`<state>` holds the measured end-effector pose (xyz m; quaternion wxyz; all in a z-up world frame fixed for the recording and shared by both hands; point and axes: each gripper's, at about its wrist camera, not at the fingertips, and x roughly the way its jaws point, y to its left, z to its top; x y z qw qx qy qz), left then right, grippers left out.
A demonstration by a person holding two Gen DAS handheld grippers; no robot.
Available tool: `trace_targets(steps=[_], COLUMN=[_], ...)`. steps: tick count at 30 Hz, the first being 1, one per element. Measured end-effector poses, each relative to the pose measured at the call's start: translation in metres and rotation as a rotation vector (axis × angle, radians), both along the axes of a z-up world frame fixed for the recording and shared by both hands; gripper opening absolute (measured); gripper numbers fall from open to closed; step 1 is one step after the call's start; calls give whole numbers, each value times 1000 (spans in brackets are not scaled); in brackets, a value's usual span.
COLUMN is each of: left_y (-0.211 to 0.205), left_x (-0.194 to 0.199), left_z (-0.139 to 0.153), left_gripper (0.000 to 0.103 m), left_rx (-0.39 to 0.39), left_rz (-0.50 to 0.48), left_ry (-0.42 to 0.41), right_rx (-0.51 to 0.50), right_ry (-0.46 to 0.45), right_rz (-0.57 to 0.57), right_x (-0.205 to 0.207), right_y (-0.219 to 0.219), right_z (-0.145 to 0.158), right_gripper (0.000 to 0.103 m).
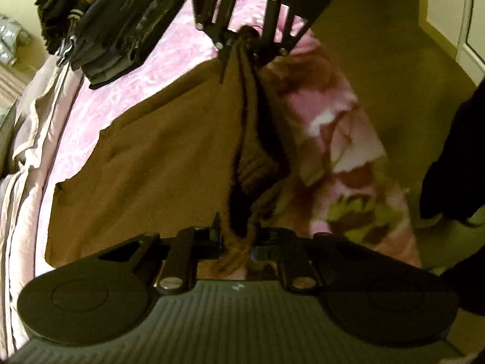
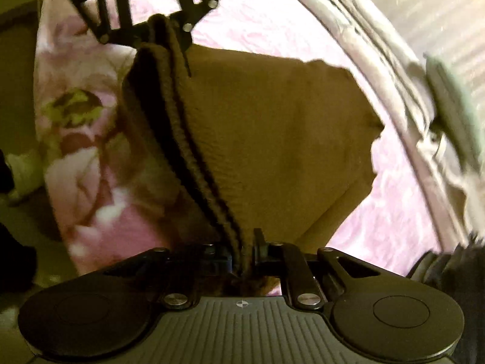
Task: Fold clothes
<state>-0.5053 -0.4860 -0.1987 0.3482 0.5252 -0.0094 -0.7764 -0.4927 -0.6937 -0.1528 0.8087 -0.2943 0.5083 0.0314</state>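
Nearest us, our left gripper [image 1: 238, 239] pinches the brown knit garment's [image 1: 157, 163] ribbed edge; our right gripper [image 2: 244, 254] clamps that edge too. The garment drapes over the pink floral bedspread [image 1: 127, 79]. Beyond it sits a dark folded stack [image 1: 115, 24]. No writing reads.

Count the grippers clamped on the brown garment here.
2. The left gripper pinches one end of the brown garment's ribbed edge; the right gripper pinches the other end, above the pink bedspread.
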Motion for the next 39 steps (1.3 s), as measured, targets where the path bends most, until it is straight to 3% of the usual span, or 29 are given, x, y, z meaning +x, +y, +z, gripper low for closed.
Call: trace_targets(steps=[4,11,14,18,23,29,39], left_y=[18,74,73,46,-8,-85,-182], left_x=[-4,-2,23,78,133,189,254], left_z=[18,68,92,125,145,127,43], left_gripper=[10,10,10,10,10,10,12], left_rx=[35,235,272,273,222,245,401], left_rz=[13,117,247,412,526,724,994], left_ry=[58,316,442,611,682,726,757], right_rx=[79,248,248,193,146,167,333], right_ry=[57,269,268,199,112,118,236], right_rz=[-33,-1,-10,-50,-88,-63,-27], right_x=[-5,-24,-15,27,92,161,248], right_y=[5,48,57,39,0,-67,-168], right_z=[24,95,130,171,199,175,89], right_gripper=[10,10,10,10,10,11,11])
